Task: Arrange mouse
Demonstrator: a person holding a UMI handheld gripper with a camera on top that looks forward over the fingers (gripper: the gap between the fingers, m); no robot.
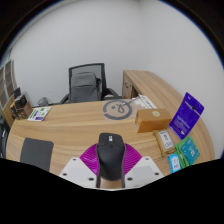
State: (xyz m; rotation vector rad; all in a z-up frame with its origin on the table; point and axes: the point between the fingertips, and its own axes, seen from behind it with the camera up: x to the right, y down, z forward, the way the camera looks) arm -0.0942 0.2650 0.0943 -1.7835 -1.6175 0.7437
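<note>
Fingers [111,172] clamp dark grey, rounded mouse [110,155] above wooden desk [80,128]

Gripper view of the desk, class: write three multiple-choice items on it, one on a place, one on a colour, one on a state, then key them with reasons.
1. Where is the mouse?
A. between the fingers
B. on the chair
C. beside the purple card

2. What colour is the mouse?
A. white
B. black
C. red

3. What is the hand-held gripper doing?
A. open, far from the mouse
B. shut on nothing
C. shut on the mouse

Key: 1 A, it sits between the pink pads. 2 B, its shell is dark. 3 C, both fingers press its sides above the desk.
</note>
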